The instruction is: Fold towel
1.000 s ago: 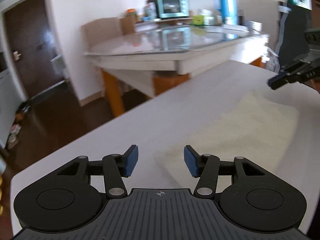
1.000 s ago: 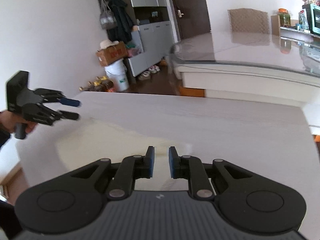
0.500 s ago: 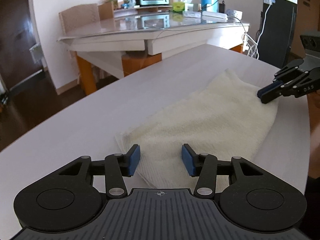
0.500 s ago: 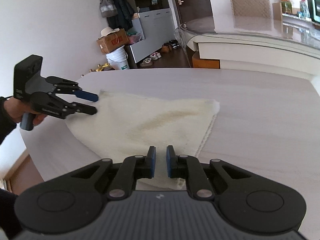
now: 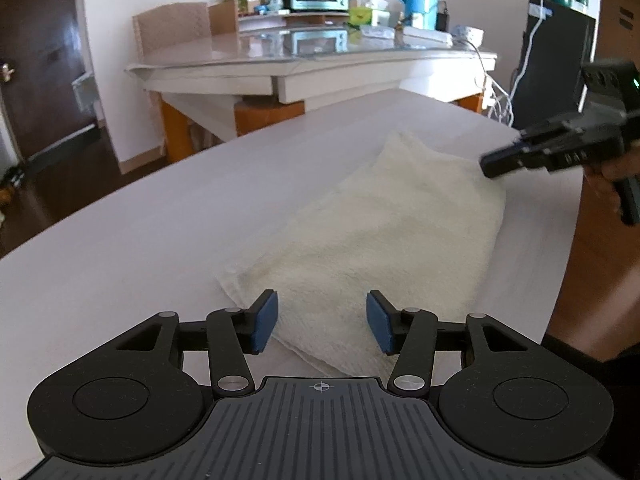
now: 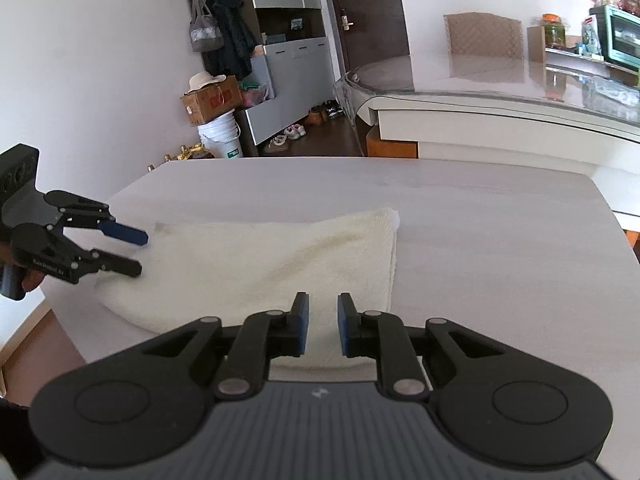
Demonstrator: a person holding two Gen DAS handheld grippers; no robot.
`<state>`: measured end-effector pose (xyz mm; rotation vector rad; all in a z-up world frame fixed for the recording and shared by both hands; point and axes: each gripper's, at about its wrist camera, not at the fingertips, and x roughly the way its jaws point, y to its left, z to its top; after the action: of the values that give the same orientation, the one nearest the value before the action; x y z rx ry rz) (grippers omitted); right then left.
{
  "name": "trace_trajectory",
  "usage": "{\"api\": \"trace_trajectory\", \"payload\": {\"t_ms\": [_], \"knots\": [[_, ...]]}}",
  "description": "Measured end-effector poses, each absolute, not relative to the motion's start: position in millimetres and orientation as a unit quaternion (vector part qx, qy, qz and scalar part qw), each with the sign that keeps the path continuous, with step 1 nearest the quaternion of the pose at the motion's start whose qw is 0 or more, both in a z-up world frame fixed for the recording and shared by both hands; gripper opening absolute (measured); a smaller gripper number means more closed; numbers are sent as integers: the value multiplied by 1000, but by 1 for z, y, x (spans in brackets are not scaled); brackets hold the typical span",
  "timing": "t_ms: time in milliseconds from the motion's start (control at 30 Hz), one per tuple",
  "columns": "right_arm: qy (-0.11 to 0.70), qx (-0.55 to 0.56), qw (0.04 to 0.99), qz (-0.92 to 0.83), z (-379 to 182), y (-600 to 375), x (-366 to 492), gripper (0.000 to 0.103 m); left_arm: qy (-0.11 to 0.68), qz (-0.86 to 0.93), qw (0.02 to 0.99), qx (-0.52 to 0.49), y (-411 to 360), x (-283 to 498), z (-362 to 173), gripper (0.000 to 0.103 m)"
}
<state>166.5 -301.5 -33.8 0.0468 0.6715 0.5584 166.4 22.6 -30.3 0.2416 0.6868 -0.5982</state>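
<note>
Towel (image 5: 384, 236): flat on white table (image 5: 160, 216) (nothing on it).
Left gripper (image 5: 322, 322): jaws apart over the near end.
Right gripper (image 6: 323, 322): jaws slightly apart, holding nothing.
Behind: glass-topped table (image 5: 304, 56).

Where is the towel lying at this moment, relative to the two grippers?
The towel lies flat on the white table near its edge, between both grippers: the left gripper at one short end, the right gripper over the other.

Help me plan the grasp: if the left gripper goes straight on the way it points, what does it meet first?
Most likely the cream terry towel: the left gripper has open jaws pointing along it, just over its near end on the white table. Height above the cloth is unclear.
</note>
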Motion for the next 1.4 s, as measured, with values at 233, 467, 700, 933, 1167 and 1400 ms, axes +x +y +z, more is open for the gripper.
{"api": "trace_trajectory", "payload": {"t_ms": [233,467,700,933,1167,1400], "knots": [[306,40,917,253,-27,-301,152,25,304,-300,894,134,10,149,-11,62],[287,21,918,272,-21,-280,131,32,296,-270,897,186,12,147,-12,68],[281,9,916,286,-24,-256,108,34,287,-228,902,230,11,179,-17,68],[275,11,922,272,-26,-233,98,39,291,-234,895,245,0,205,-30,70],[272,44,923,270,-6,-238,92,41,304,-215,906,203,21,212,-39,70],[232,43,929,286,31,-246,82,49,292,-213,917,171,35,205,-32,72]]}}
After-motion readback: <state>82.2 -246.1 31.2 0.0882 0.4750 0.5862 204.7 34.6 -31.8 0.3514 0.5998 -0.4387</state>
